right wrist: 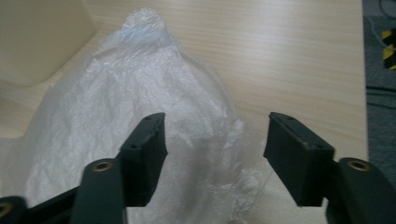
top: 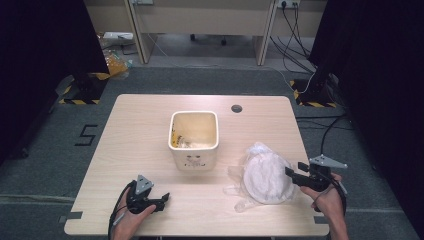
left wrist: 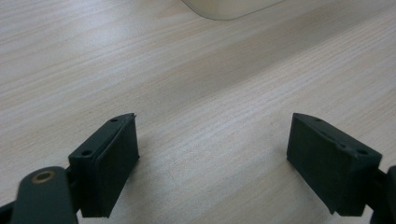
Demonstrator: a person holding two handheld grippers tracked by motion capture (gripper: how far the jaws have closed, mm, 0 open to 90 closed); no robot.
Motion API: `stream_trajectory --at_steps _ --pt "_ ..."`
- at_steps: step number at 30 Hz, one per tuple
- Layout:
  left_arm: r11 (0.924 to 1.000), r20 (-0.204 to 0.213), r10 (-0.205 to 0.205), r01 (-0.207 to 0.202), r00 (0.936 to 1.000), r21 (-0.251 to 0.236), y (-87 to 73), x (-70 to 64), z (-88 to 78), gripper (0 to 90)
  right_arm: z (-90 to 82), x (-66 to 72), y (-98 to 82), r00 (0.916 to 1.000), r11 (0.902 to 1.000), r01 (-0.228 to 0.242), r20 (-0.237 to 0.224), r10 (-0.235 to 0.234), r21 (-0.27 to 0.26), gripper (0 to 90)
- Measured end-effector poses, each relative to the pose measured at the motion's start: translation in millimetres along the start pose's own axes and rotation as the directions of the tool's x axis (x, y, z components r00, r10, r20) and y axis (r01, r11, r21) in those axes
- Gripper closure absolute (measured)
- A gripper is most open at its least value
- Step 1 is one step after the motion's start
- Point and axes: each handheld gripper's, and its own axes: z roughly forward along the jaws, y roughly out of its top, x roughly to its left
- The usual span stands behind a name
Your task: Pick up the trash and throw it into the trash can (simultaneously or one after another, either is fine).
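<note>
A crumpled clear plastic bag [top: 262, 175] lies on the wooden table [top: 140, 125] at the right front, beside a cream square bin [top: 194, 137] that stands near the middle with scraps inside. My right gripper [top: 291, 176] is at the bag's right edge. In the right gripper view its jaws stand open [right wrist: 215, 144], with the bag's thin edge [right wrist: 140, 93] lying between them and the pads off it. My left gripper [top: 162, 199] rests low at the left front. Its jaws are wide open [left wrist: 212, 158] over bare wood with nothing between them.
A round cable hole [top: 236, 108] sits at the table's far edge. The bin's corner [left wrist: 229, 7] shows ahead of the left gripper. Beyond the table are desks, trailing cables [top: 300, 30] and dark curtains on both sides.
</note>
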Motion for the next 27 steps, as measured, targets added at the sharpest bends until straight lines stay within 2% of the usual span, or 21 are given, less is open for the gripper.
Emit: stream_trajectory --at_steps 1,2,3,4,6,7,8,9,10,13,16,19,20,22,23,25,27 --pt "1.0000 0.000 0.000 0.000 1.0000 0.000 0.0 0.0 0.0 15.4 2.1 1.6 -3.3 0.9999 0.9999 -0.009 -0.013 0.009 0.013 29.2" --pt "1.0000 0.000 0.000 0.000 1.0000 0.000 0.0 0.0 0.0 15.4 2.1 1.6 -3.3 0.9999 0.9999 -0.009 -0.013 0.009 0.013 29.2" --pt "1.0000 0.000 0.000 0.000 1.0000 0.000 0.0 0.0 0.0 15.4 2.8 2.7 -5.1 0.9998 0.9996 0.011 -0.019 -0.010 0.026 24.1" --pt "1.0000 0.000 0.000 0.000 1.0000 0.000 0.0 0.0 0.0 15.4 5.5 4.9 -7.6 0.9992 0.9987 0.030 -0.026 -0.029 0.041 23.6" --pt "1.0000 0.000 0.000 0.000 1.0000 0.000 0.0 0.0 0.0 15.3 7.3 5.8 -8.6 0.9993 0.9983 0.031 -0.024 -0.030 0.049 23.9" --pt "1.0000 0.000 0.000 0.000 1.0000 0.000 0.0 0.0 0.0 15.4 9.5 5.9 -9.5 0.9993 0.9978 0.033 -0.020 -0.032 0.058 25.8" --pt "1.0000 0.000 0.000 0.000 1.0000 0.000 0.0 0.0 0.0 15.4 13.6 3.6 -11.2 0.9996 0.9973 0.017 -0.022 -0.015 0.071 29.5" --pt "1.0000 0.000 0.000 0.000 1.0000 0.000 0.0 0.0 0.0 15.4 13.6 3.6 -11.2 0.9996 0.9973 0.017 -0.022 -0.015 0.071 29.5" --pt "1.0000 0.000 0.000 0.000 1.0000 0.000 0.0 0.0 0.0 15.4 15.9 0.1 -13.3 0.9991 0.9976 -0.007 -0.040 0.010 0.069 36.3" --pt "1.0000 0.000 0.000 0.000 1.0000 0.000 0.0 0.0 0.0 15.4 14.5 -4.0 -15.4 0.9945 0.9977 -0.035 -0.097 0.041 0.058 49.4" --pt "1.0000 0.000 0.001 -0.001 1.0000 0.000 0.0 0.0 0.0 15.4 13.6 -7.3 -16.9 0.9929 0.9968 -0.051 -0.105 0.058 0.061 56.2" --pt "1.0000 0.000 0.000 0.000 1.0000 0.000 0.0 -0.1 0.0 15.4 12.3 -7.9 -17.9 0.9912 0.9970 -0.049 -0.120 0.056 0.060 65.0" --pt "1.0000 0.000 0.000 0.000 1.0000 0.000 0.0 0.0 0.0 15.4 10.4 -8.0 -18.7 0.9925 0.9977 -0.030 -0.116 0.037 0.061 72.4" --pt "1.0000 0.000 0.000 0.000 1.0000 0.000 0.0 -0.1 0.0 15.4 9.4 -8.6 -18.9 0.9947 0.9980 -0.018 -0.100 0.024 0.061 75.4" --pt "1.0000 0.000 0.000 0.000 1.0000 0.000 0.0 -0.1 0.0 15.4 7.1 -9.7 -19.0 0.9986 0.9977 0.004 -0.053 0.000 0.068 77.8" --pt "1.0000 0.000 0.000 0.000 1.0000 0.000 0.0 0.0 0.0 15.4 5.1 -11.8 -20.0 0.9993 0.9975 0.008 -0.036 -0.005 0.071 77.0" --pt "1.0000 0.000 0.000 0.000 1.0000 0.000 0.0 -0.1 0.0 15.4 3.3 -13.8 -21.3 1.0000 0.9974 0.009 -0.004 -0.008 0.072 68.3"
